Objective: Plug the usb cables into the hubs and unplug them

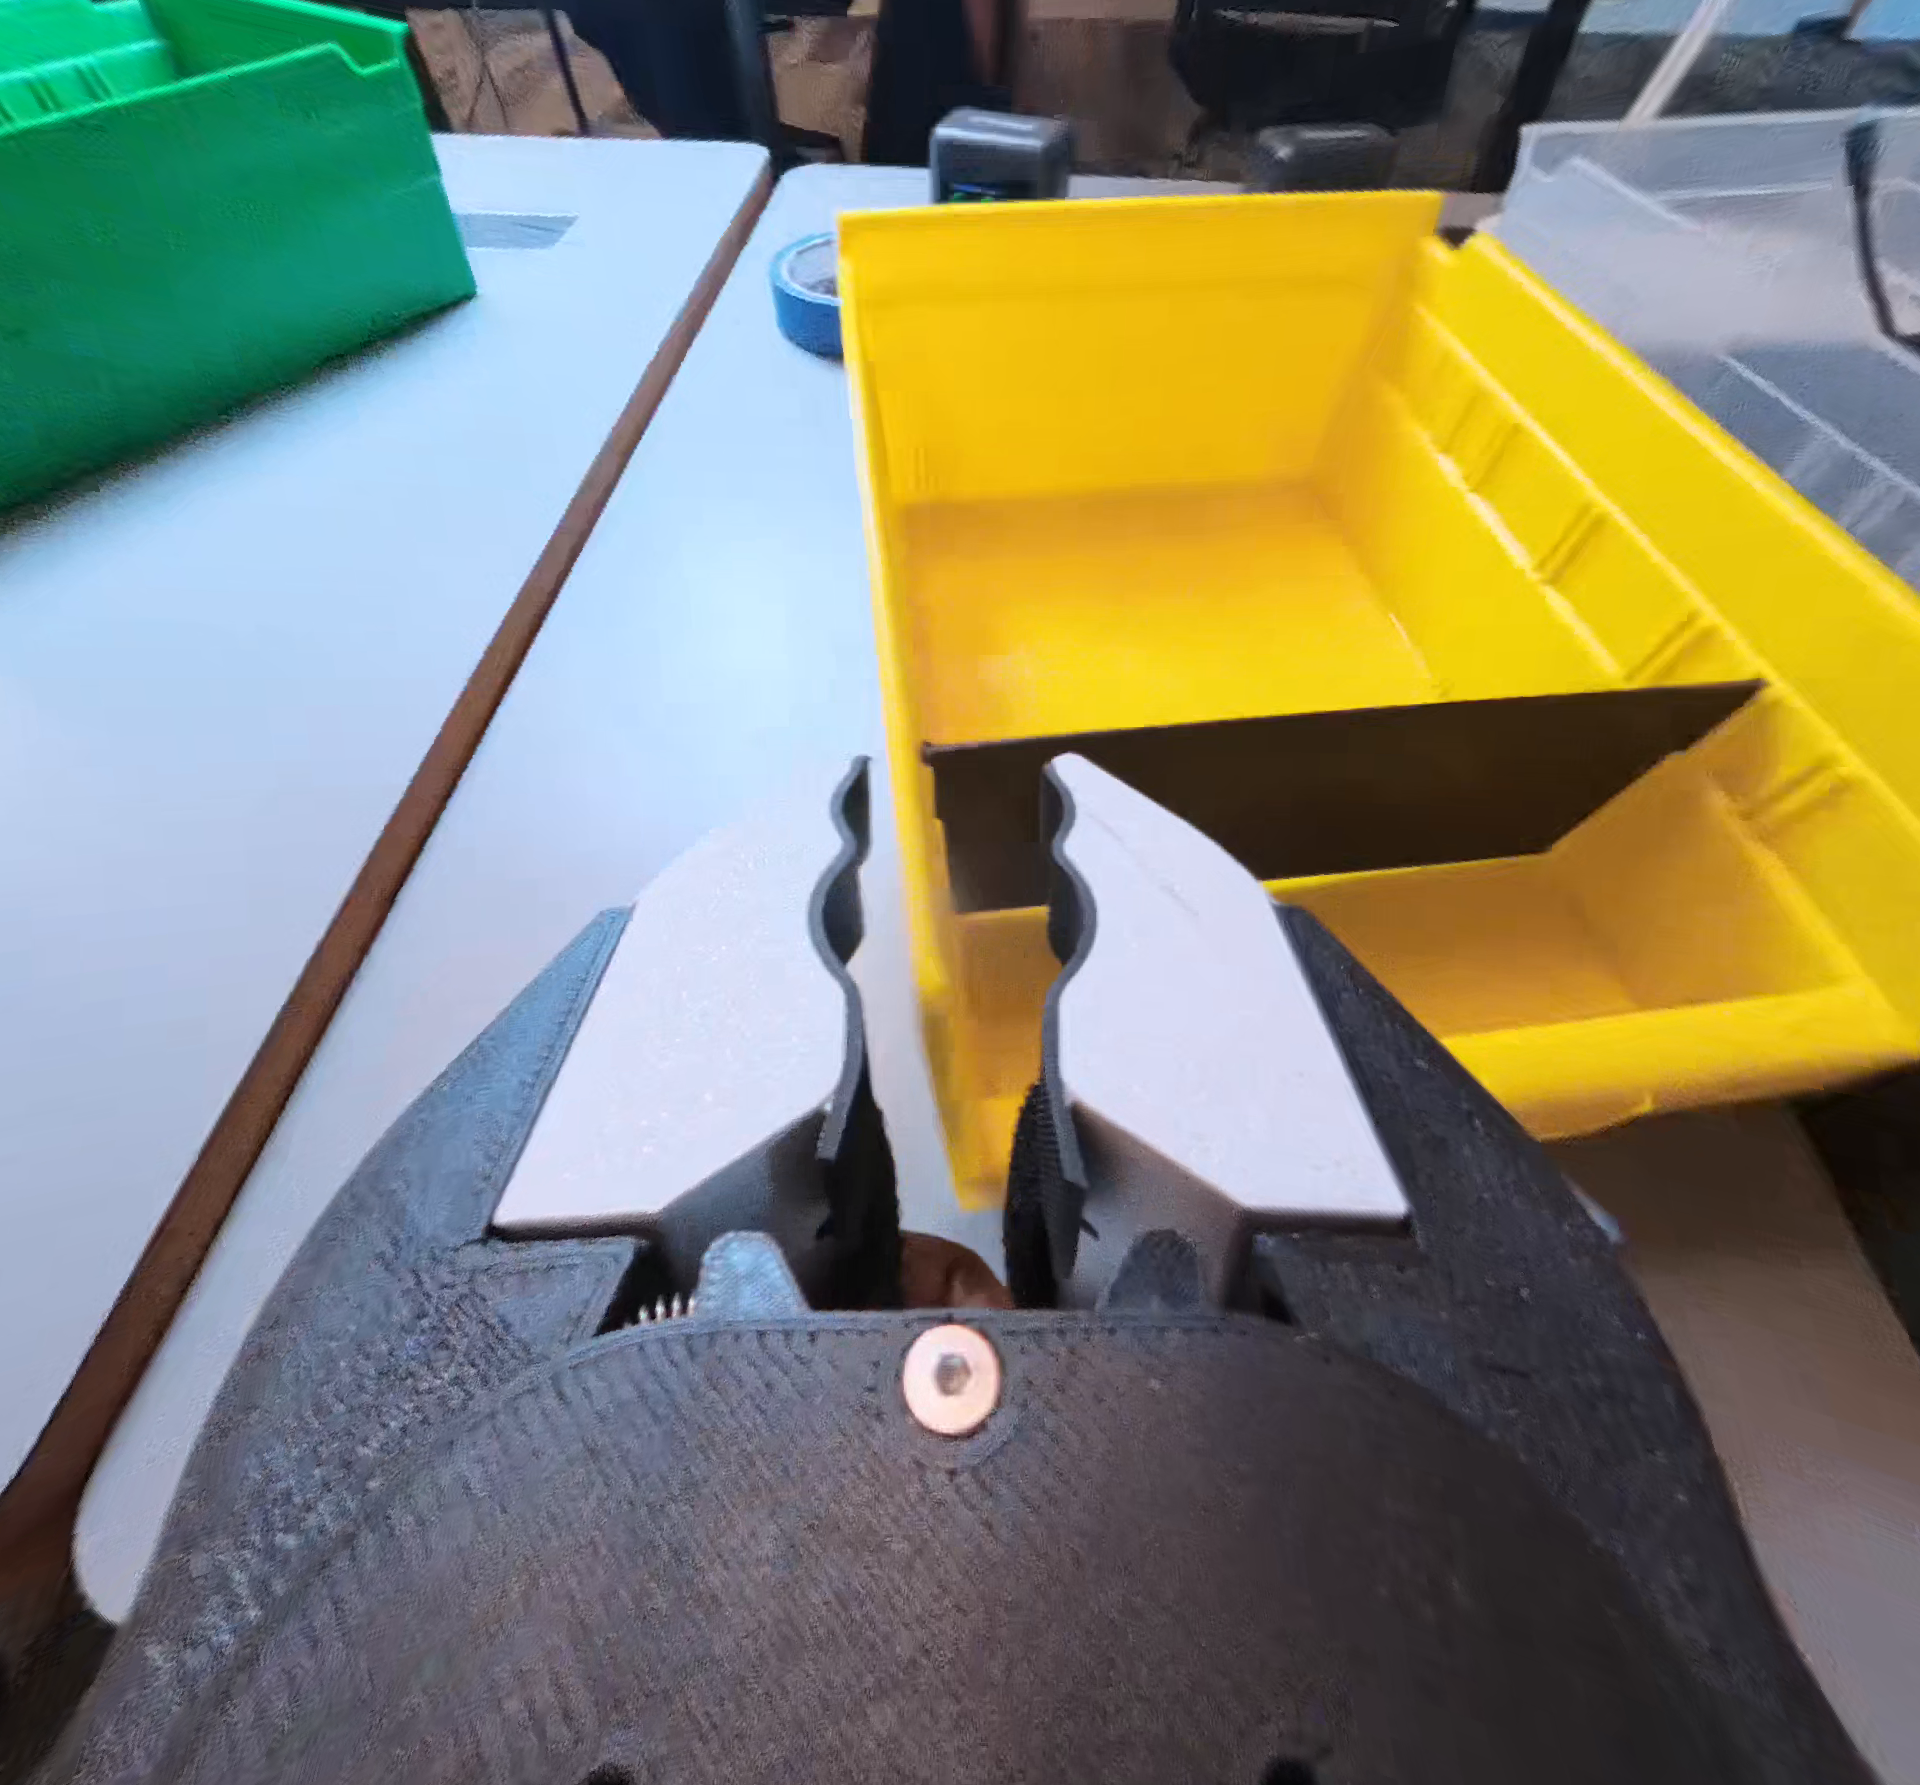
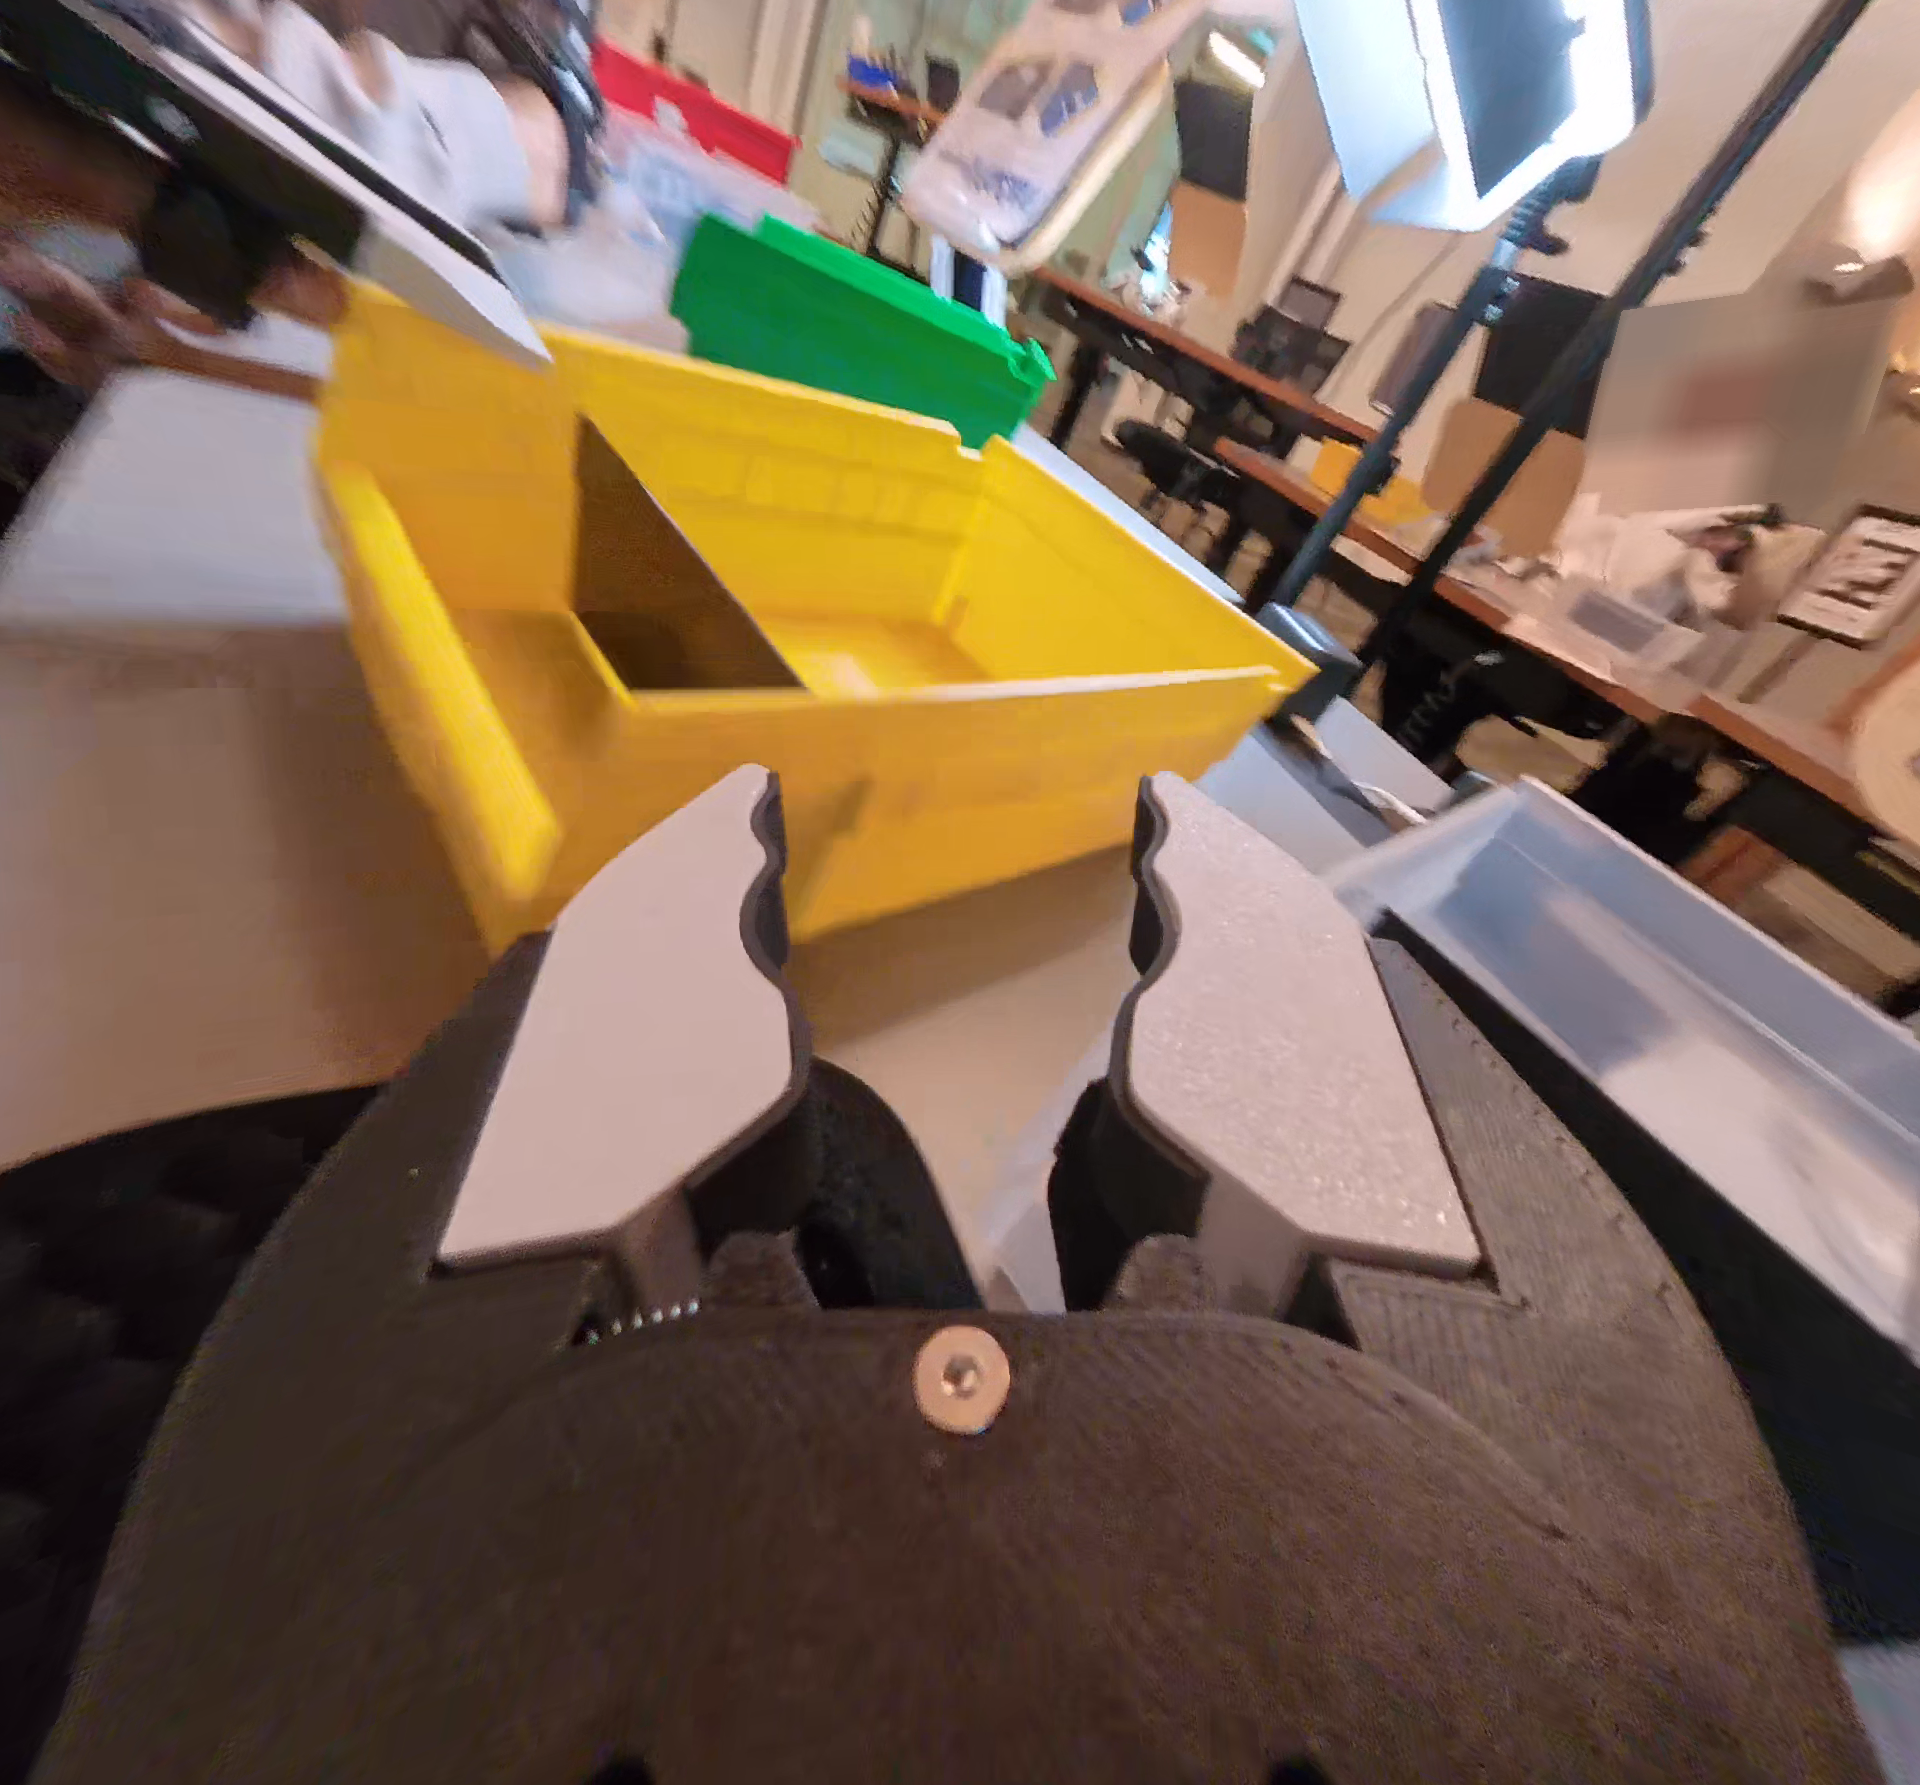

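Observation:
No usb cable or hub shows clearly in either view. My left gripper (image 1: pixel 956 779) is open and empty, its tips over the near left corner of a yellow bin (image 1: pixel 1122 333). A black divider (image 1: pixel 1351 779) splits the bin, and both compartments look empty. My right gripper (image 2: pixel 956 800) is open and empty, low over the table, facing the bin's long side wall (image 2: pixel 987 748). The divider (image 2: pixel 665 592) shows there too. One grey finger (image 2: pixel 416 270) of the left gripper shows over the bin's far left corner.
A green bin (image 1: pixel 208 281) stands on the left table, also seen behind the yellow bin (image 2: pixel 831 322). A clear plastic bin (image 1: pixel 1714 281) sits right of the yellow bin, close by my right gripper (image 2: pixel 1662 987). A blue tape roll (image 1: pixel 805 296) lies behind the yellow bin.

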